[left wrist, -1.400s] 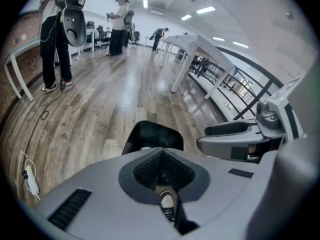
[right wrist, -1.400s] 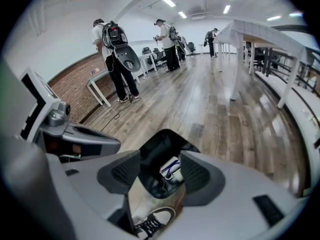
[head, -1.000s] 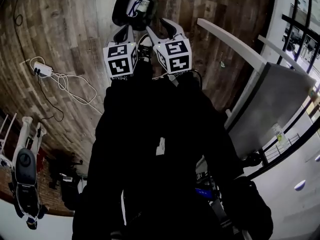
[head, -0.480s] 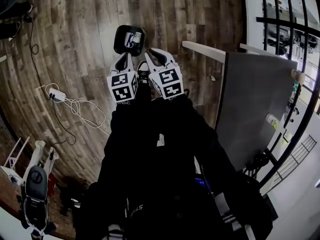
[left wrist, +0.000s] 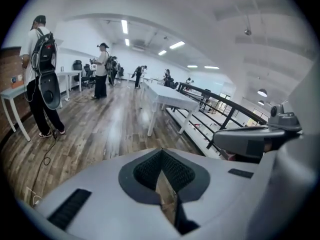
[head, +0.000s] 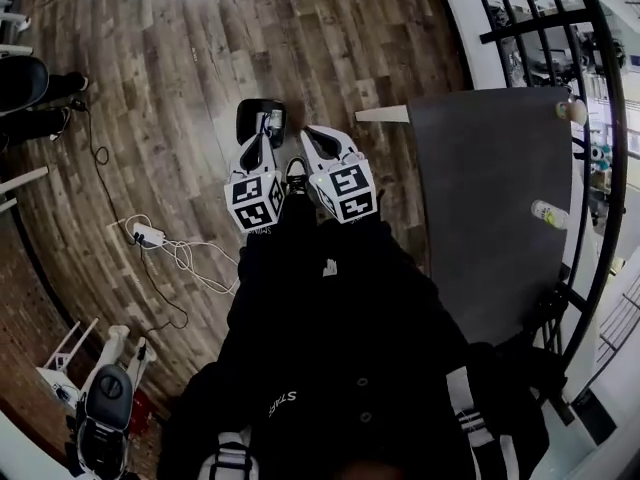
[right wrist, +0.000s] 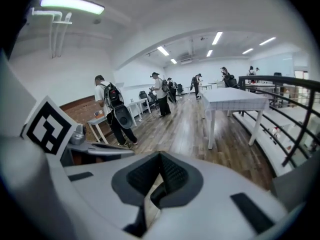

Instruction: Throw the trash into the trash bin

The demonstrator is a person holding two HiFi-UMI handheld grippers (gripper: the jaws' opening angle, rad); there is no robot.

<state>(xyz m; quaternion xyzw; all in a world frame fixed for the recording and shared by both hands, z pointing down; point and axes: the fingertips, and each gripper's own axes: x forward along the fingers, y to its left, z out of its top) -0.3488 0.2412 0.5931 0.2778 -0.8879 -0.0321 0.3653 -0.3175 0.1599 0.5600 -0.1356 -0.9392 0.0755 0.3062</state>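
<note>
The black trash bin (head: pixel 262 118) stands on the wooden floor, with a pale piece of trash (head: pixel 273 120) lying inside it. Both grippers are held side by side high above the floor, their tips pointing towards the bin. My left gripper (head: pixel 260 146) (left wrist: pixel 161 154) is shut with nothing between its pads. My right gripper (head: pixel 314 136) (right wrist: pixel 160 158) is shut too and holds nothing. The right gripper's body (left wrist: pixel 255 139) shows at the right of the left gripper view. In the right gripper view the left gripper's marker cube (right wrist: pixel 47 126) sits at the left.
A grey table (head: pixel 490 198) with a bottle (head: pixel 548 213) stands to the right, against black railings (head: pixel 590 168). A power strip with white cables (head: pixel 150 236) lies on the floor at the left. Several people (left wrist: pixel 42 74) and a white table (right wrist: pixel 232 100) are farther off.
Both grippers have risen well above the bin, which now looks smaller and farther below. The right jaws have come together. More of the grey table shows.
</note>
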